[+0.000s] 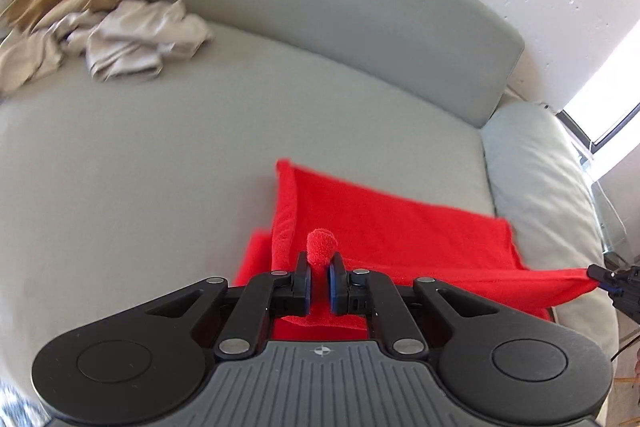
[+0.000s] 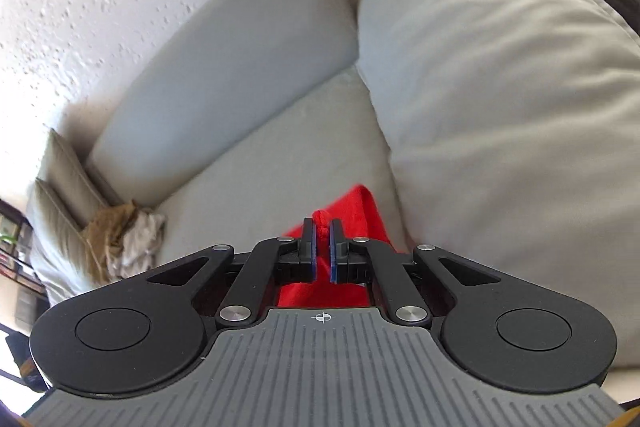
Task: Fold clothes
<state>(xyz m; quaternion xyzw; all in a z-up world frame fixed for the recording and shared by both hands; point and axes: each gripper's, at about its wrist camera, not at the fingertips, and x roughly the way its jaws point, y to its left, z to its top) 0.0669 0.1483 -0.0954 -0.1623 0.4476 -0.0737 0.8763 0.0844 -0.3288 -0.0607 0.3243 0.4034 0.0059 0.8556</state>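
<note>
Cloth (image 1: 400, 227) on sofa (image 1: 160, 167) — pillow (image 1: 536, 187) beside.

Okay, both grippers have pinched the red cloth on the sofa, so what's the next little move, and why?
Probably carry both held corners forward over the flat part and lay them on its far edge. The left gripper and right gripper are each shut on a corner of the red cloth; the edge between them is stretched taut, and the rest lies on the sofa seat, ready to be folded in half.

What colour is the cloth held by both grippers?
Bright red cloth, plain, no pattern; clearest in the left wrist view.
</note>
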